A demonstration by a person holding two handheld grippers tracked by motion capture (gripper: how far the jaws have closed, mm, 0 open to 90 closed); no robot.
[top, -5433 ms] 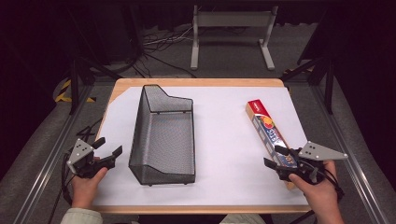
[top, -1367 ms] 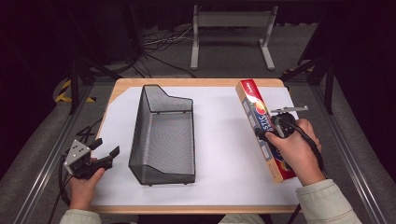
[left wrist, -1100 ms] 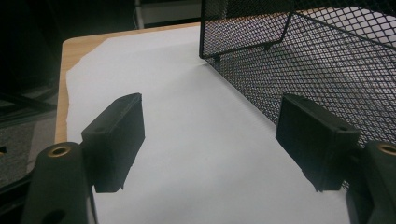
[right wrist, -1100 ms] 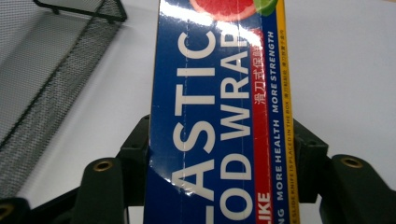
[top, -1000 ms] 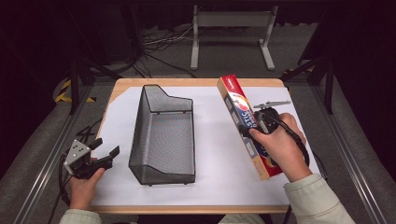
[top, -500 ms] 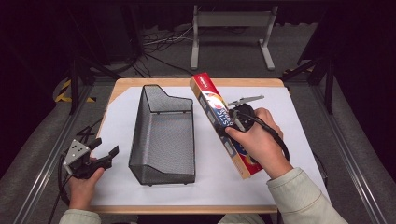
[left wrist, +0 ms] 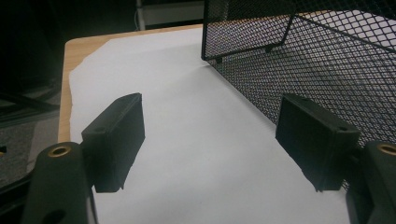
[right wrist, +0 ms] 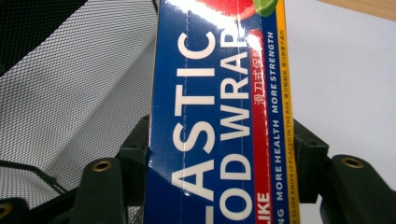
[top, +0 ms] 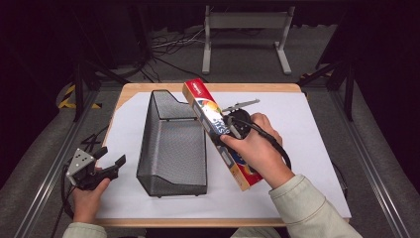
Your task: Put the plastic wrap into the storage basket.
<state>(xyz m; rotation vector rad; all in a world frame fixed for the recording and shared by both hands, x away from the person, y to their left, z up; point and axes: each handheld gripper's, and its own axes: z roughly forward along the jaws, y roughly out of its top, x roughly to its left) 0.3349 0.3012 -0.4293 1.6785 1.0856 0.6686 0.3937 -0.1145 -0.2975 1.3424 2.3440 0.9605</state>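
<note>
Right gripper [top: 229, 130] is clamped on the wrap box [top: 214, 130], mid-frame in the high view, just right of the mesh basket [top: 173, 144]. Left gripper [top: 106, 165] sits released at lower left, beside the basket's wall.

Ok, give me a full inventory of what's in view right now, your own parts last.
Plastic wrap box: one, blue, red and yellow, held tilted beside the basket's right rim.
Wire mesh basket: one, black, left of centre on the paper.
Paper sheet: one, white, covering most of the tabletop.
Table: one, light wood, edges showing around the paper.
Metal stand: one, grey, on the floor behind the table.
Left hand-held gripper: one, black, jaws open and empty, at the table's left front edge.
Right hand-held gripper: one, black, shut on the plastic wrap box.
</note>
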